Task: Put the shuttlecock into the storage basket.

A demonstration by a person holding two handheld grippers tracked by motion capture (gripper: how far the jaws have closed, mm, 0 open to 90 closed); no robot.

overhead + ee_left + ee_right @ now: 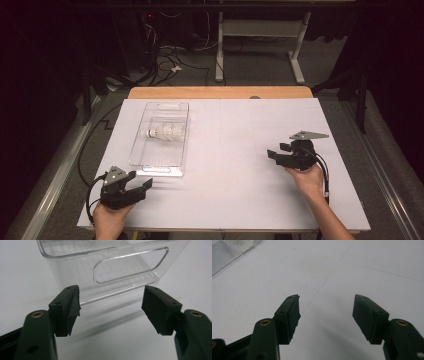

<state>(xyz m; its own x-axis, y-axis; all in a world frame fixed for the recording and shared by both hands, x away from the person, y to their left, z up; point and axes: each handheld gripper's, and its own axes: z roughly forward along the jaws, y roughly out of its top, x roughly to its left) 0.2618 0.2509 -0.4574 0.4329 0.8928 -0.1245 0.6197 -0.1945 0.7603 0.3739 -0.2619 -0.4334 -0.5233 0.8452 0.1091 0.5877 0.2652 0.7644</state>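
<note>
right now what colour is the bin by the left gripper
Colourless, see-through plastic bin with a ribbed bottom; the left gripper view shows it best.

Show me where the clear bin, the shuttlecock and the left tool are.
clear bin [147, 162], high view, near rim.
shuttlecock [166, 134], high view, its white skirt, inside the bin.
left tool [144, 186], high view, between its open tips.

A white sheet covers the table, whose wooden far edge shows bare. Beyond it, cables tangle on the grey floor beside a white table frame.
</note>
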